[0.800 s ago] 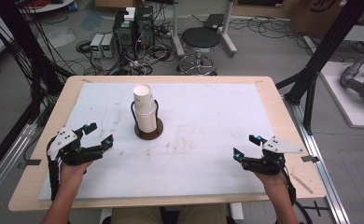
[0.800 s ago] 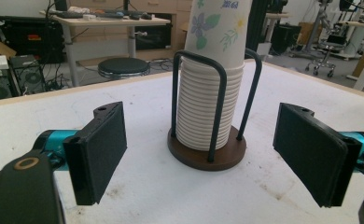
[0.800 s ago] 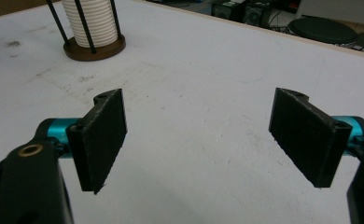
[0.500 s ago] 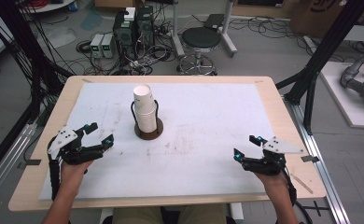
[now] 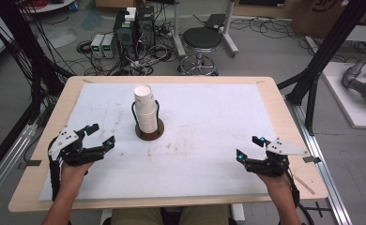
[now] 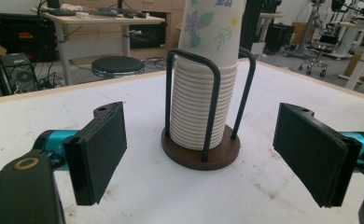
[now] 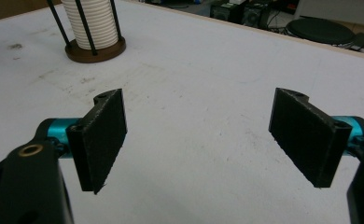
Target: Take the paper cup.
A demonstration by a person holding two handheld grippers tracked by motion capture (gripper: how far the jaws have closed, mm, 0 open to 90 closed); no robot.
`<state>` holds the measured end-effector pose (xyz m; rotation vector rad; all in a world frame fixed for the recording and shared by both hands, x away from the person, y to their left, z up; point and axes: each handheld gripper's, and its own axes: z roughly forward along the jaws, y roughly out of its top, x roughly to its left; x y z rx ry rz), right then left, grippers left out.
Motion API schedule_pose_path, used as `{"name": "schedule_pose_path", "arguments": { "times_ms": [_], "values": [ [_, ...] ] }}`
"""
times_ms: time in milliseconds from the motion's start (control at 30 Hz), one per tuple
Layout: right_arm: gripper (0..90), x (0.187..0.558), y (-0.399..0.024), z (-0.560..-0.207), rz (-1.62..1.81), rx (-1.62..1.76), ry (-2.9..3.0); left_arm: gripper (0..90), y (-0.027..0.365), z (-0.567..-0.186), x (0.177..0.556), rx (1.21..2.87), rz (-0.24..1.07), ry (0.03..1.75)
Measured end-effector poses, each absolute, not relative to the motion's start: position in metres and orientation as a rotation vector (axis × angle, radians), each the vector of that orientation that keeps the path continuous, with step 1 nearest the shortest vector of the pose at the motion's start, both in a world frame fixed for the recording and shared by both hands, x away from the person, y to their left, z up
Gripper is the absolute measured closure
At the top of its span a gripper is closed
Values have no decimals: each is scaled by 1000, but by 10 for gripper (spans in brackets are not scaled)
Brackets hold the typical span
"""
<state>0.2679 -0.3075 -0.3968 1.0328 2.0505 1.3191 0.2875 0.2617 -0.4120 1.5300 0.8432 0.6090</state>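
Cup stack: white paper cups nested in a wire holder, on the white mat left of centre, upright
High view, holder: dark round base with thin black uprights hugging the stack, top cup sticks out above them
High view, left gripper: near front left of the mat, aimed toward the stack, apart from it, jaws wide, nothing between
High view, right gripper: front right, well apart from the stack, jaws wide, empty
High view, table: wood rim round the mat, stool and cables on floor behind
Left gripper view, stack: dead ahead between the two black pads, no contact, floral top cup rises above the wire loops
Left gripper view, jaws: spread, gap looks wider than the stack and base
Right gripper view, stack: far off at top left, only lower rims and base seen
Right gripper view, jaws: pads fully apart over bare mat, holding nothing
Risk, snag: pads closing low would likely catch the wire uprights, not a cup
Risk, tip: sideways push on the top cup could tilt the light holder, base is not held down
Risk, double pick: tightly nested cups may lift together
Risk, crush: hard squeeze could dent the thin paper rim
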Motion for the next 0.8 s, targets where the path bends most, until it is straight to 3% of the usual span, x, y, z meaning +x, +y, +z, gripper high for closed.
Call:
{"name": "schedule_pose_path", "arguments": {
  "times_ms": [600,800],
  "values": [
    [194,270,-299,-392,1338,986,2108,165,250,-397,299,1499,536,827],
    [195,270,-300,-390,1351,979,2113,169,241,-370,316,1521,543,791]
  ]
}}
